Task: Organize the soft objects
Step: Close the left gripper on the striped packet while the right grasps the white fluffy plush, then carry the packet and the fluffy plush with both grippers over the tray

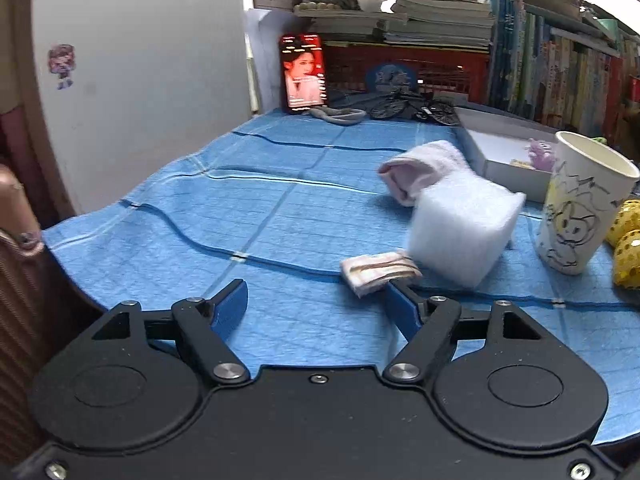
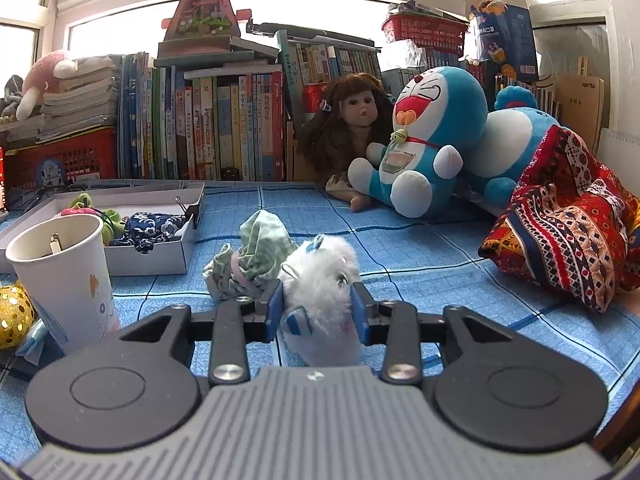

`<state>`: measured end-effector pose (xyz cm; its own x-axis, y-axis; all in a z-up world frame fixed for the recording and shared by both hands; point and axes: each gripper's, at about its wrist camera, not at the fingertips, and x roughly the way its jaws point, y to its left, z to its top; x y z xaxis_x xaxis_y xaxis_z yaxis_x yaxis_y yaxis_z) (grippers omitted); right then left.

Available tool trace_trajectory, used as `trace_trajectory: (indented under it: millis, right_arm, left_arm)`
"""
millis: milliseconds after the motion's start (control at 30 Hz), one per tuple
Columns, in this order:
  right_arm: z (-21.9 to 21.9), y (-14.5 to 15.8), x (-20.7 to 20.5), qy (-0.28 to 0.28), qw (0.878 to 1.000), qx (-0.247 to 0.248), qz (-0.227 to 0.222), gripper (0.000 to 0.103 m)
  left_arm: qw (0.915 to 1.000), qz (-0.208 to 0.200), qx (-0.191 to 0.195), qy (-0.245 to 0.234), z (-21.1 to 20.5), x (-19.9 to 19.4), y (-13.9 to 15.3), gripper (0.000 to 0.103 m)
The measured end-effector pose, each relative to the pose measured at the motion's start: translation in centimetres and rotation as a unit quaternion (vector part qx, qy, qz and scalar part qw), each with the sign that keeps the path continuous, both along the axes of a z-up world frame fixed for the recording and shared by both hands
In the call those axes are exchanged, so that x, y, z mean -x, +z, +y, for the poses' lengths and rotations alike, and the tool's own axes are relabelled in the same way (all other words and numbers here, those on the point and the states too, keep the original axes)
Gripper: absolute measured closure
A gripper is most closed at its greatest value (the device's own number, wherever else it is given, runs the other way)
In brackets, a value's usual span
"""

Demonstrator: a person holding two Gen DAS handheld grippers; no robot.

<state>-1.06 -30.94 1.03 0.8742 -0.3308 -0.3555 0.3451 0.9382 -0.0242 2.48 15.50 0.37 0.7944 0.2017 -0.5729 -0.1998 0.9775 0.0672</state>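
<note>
Right tool [image 2: 316, 308] clamps the white fluffy toy [image 2: 320, 280] between both pads, low over the table [image 2: 420, 248], likely bound for the white box [image 2: 152, 258] at ten o'clock, where soft bits already sit. Left tool [image 1: 316, 300] gapes empty; folded cloth [image 1: 378, 271] touches its right finger, white sponge block [image 1: 464, 228] at one o'clock.

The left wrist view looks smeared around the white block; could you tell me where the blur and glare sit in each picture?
Left wrist view: the white foam block and pale sock are motion-blurred; the cloth stays sharp. Right wrist view: the windows are blown out white, edges bend from fisheye, the fluffy white toy is sharp.
</note>
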Motion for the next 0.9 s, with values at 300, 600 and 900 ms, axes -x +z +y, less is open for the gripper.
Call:
trace_trajectory:
  millis: [300,600,900]
  right_arm:
    - [0.2,0.1,0.3,0.001,1.0,0.0,-0.004,0.063]
    - [-0.1,1.5,1.4,-0.013,0.999,0.002,-0.039,0.078]
    - [-0.2,0.8,0.4,-0.011,1.0,-0.001,-0.016,0.074]
  left_arm:
    - [0.9984,-0.028,0.001,-0.049,0.0,0.6,0.6,0.022]
    - [0.9969,-0.013,-0.014,-0.076,-2.0,-1.6,-0.3,0.032]
    - [0.9969,-0.01,0.021,-0.075,-0.9,-1.8,-0.1,0.063]
